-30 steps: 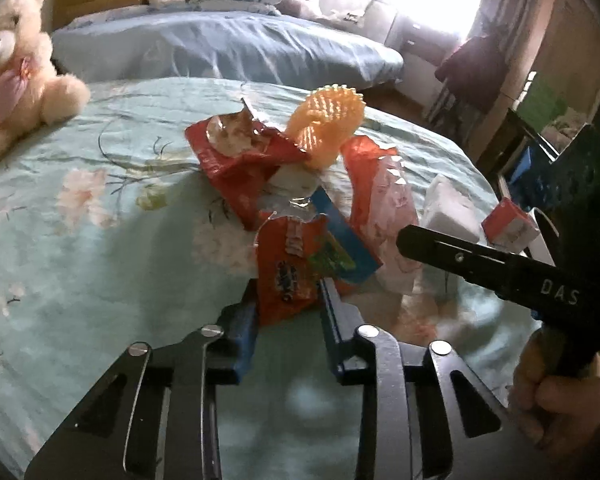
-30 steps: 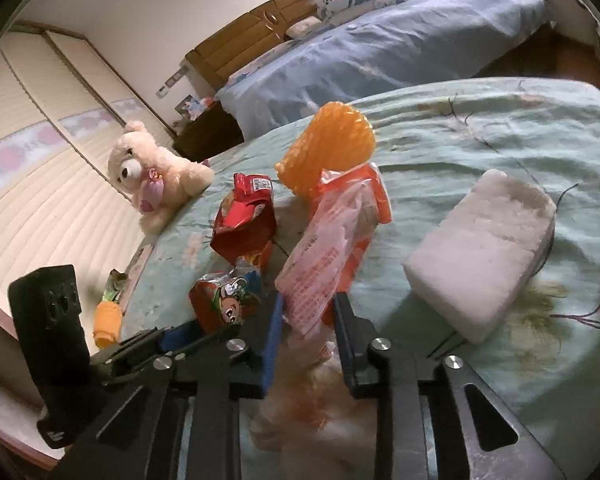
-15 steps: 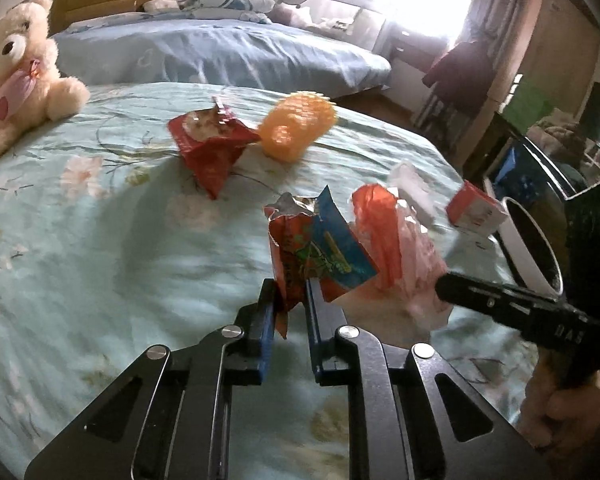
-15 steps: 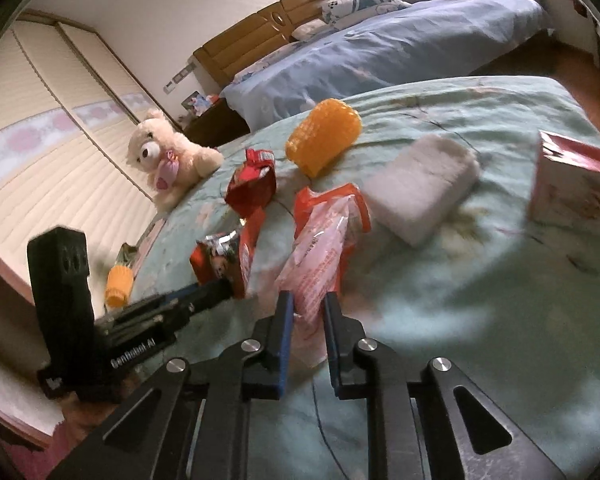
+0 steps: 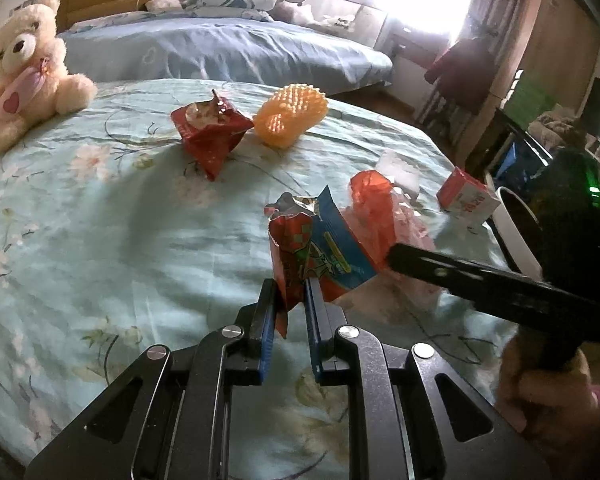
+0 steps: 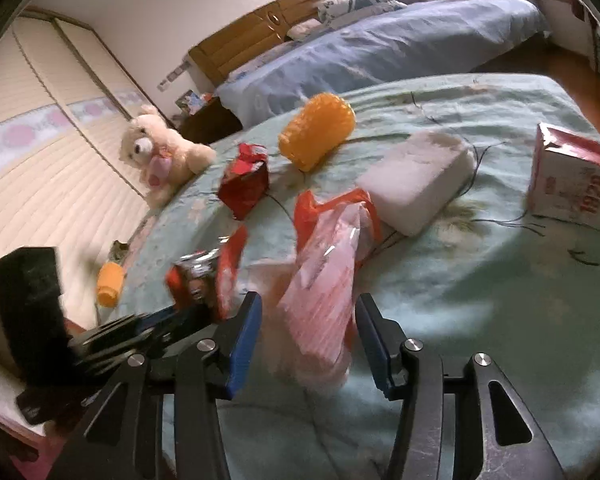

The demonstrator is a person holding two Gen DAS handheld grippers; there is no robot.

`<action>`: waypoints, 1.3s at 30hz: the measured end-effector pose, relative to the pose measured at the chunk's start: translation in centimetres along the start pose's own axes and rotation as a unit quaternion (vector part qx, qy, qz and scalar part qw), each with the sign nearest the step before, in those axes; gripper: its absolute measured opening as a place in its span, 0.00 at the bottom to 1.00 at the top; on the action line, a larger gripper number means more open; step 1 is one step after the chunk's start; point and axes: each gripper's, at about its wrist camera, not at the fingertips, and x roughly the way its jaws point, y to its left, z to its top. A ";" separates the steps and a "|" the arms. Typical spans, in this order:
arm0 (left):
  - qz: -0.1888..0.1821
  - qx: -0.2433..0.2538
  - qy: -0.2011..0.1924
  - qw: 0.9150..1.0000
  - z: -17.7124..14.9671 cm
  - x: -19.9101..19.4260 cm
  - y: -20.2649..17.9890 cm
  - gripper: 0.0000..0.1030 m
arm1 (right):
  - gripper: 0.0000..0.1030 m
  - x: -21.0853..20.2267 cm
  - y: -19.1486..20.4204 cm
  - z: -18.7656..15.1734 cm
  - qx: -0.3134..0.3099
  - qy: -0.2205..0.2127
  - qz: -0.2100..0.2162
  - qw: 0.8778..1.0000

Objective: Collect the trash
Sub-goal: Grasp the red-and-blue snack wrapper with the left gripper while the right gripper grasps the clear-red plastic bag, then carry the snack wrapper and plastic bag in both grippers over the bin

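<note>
The left tongs (image 5: 291, 300) pinch a snack wrapper (image 5: 300, 248) by its lower edge: light, crinkly foil, likely slippery. The right tongs (image 6: 306, 332) have just been opening, their jaws apart around a limp pink plastic bag (image 6: 328, 276) without pressing it. The bed (image 5: 100, 240) offers open room left; a bin (image 5: 516, 224) waits beyond its right edge.

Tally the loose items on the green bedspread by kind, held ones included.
Snack wrappers: 3 (red crumpled wrapper, red-and-blue wrapper, orange-and-clear bag)
Cartons: 1 (red-and-white carton)
White blocks: 1 (white block)
Orange nubbed items: 1 (orange nubbed item)
Plush toys: 1 (teddy bear)
Total: 7
</note>
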 end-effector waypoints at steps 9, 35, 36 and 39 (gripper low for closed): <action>-0.025 0.033 -0.002 0.999 0.1 0.0 -3.8 0.13 | 0.29 -4.4 -0.4 -1.8 -0.019 -0.031 -0.007 0.999; -0.102 0.146 0.020 0.984 0.5 2.5 -18.6 0.13 | 0.29 -16.9 -8.9 -4.9 0.035 -0.110 -0.121 0.986; -0.104 0.149 0.020 0.983 0.5 2.6 -19.0 0.13 | 0.29 -17.2 -9.2 -5.0 0.038 -0.113 -0.122 0.985; -0.108 0.158 0.022 0.981 0.5 2.7 -20.2 0.13 | 0.29 -17.8 -9.7 -5.0 0.044 -0.119 -0.126 0.984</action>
